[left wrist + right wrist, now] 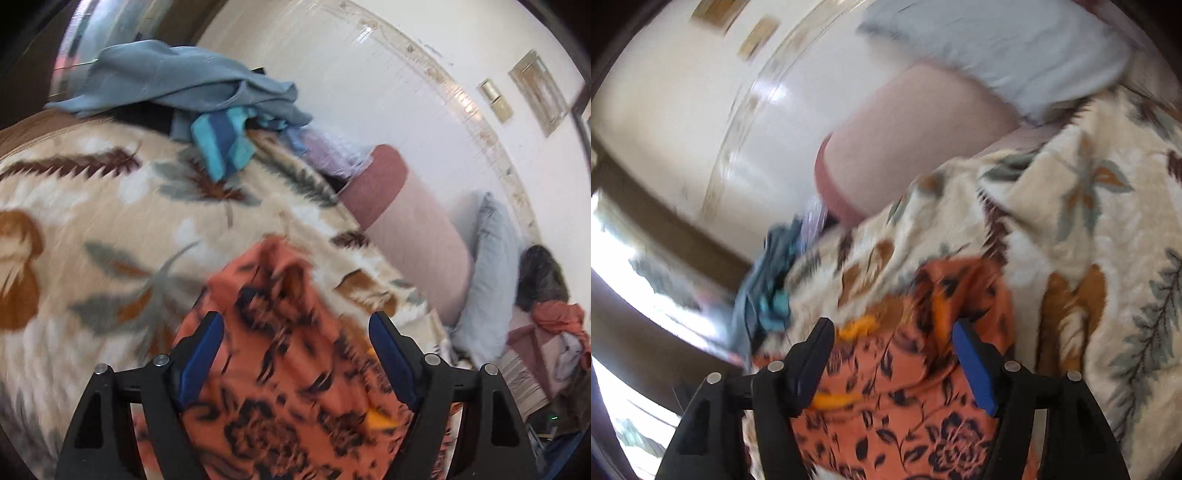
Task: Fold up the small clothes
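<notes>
Left wrist view looks down over a bed covered by a cream blanket (110, 229) printed with brown, rust and grey leaves. An orange garment (280, 350) with a dark floral print lies rumpled on that blanket, and the left gripper (295, 328) stands over it with its jaws spread wide, the cloth showing between the blue pads (201, 350) but not pinched by them. Toward the far edge of the bed a pile of clothes (177, 85) sits, grey-blue fabric on top and a blue-striped piece (221, 144) hanging out of it. Along the wall edge of the bed lie a pink bolster (402, 221) and, next to it, a pale blue pillow (487, 273). Right wrist view, blurred, shows the same orange garment (923, 406), bunched into a raised fold on the blanket (1089, 229). The right gripper (892, 332) is likewise released, its jaws wide apart with the garment lying between them and nothing clamped. The bolster (905, 147) and pillow (997, 44) appear beyond it.
</notes>
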A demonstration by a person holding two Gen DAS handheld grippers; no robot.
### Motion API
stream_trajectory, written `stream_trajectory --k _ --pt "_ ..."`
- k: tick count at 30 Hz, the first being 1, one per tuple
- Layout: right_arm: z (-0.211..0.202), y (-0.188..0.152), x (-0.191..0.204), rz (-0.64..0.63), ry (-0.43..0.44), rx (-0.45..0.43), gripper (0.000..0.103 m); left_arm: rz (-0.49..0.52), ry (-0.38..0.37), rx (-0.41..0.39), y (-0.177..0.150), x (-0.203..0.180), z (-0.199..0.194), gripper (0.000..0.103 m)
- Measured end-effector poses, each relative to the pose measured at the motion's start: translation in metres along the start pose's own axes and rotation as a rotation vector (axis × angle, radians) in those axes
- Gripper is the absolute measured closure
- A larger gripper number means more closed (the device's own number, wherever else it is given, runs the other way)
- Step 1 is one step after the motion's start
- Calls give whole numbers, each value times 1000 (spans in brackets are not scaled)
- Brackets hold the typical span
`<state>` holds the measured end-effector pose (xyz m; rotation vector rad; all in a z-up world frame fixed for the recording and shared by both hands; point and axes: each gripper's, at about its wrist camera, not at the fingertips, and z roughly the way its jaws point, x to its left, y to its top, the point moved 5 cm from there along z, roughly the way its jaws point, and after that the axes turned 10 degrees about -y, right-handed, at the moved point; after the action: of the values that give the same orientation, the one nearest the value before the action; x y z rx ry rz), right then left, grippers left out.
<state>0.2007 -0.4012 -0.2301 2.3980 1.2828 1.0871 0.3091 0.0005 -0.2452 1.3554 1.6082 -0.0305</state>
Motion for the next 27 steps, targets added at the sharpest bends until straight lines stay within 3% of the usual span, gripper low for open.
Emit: stream_trajectory --k 2,4,6,8,12,16,18,22,25,27 --pt "29 -43 45 -156 -1 137 38 11 89 34 -18 8 5 22" --pt "59 -84 77 -253 10 261 49 49 138 47 -27 14 9 22" --pt "89 -116 96 -342 -22 345 59 127 176 49 -30 14 14 22" --pt "120 -130 110 -396 -58 404 60 209 202 64 -31 14 20 22" --pt "157 -86 124 -356 -92 333 61 299 272 95 -30 22 33 22" --pt "182 2 111 -162 -167 172 61 237 312 150 -23 44 43 22" --pt "175 28 110 -91 -157 119 61 198 295 141 -18 50 39 22" --pt "153 10 162 -293 -76 76 61 243 321 108 -14 47 29 22" --pt "179 -27 194 -398 -27 199 61 259 396 138 -19 53 29 22" --pt "199 -46 211 -426 -24 244 61 264 407 157 -24 55 31 21"
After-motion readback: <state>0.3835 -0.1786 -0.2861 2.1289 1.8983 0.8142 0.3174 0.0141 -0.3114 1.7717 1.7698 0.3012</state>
